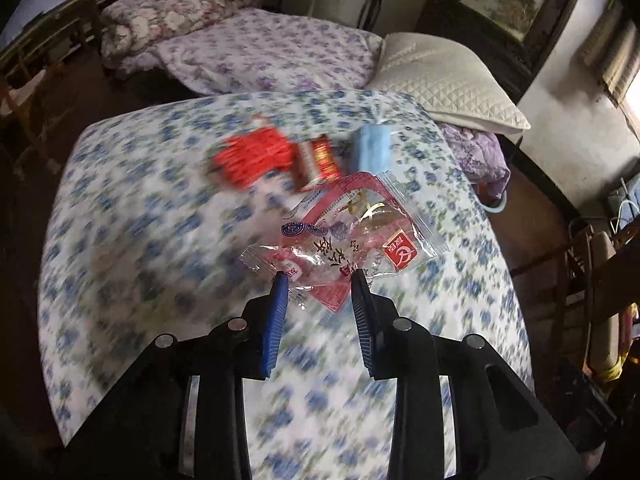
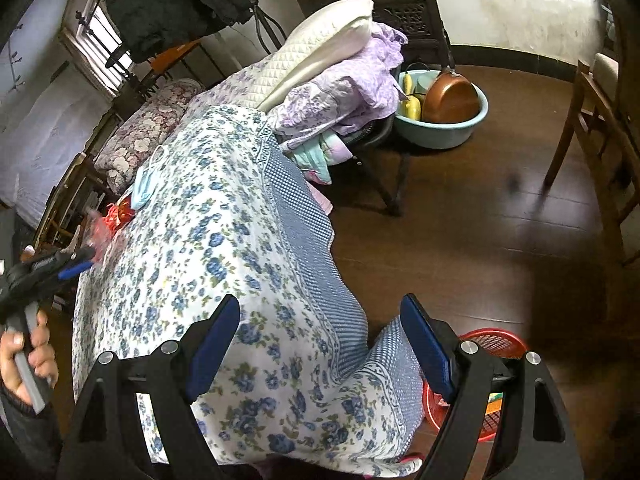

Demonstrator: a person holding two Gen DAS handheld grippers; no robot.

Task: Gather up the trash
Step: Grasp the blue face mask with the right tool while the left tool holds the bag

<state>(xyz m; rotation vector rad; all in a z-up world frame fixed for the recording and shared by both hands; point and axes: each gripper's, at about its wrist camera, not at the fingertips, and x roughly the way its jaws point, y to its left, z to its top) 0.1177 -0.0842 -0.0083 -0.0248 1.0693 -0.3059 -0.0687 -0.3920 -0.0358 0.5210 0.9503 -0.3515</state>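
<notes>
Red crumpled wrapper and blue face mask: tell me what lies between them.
In the left wrist view, a small red-and-gold packet lies between the red crumpled wrapper and the blue face mask.

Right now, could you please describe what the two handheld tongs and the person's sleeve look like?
Both the left tongs and the right tongs have black angular frames, round silver bolts and blue ribbed pads. Seen from the right wrist camera, the left unit has a grey handle, and the hand holding it wears a dark sleeve.
</notes>
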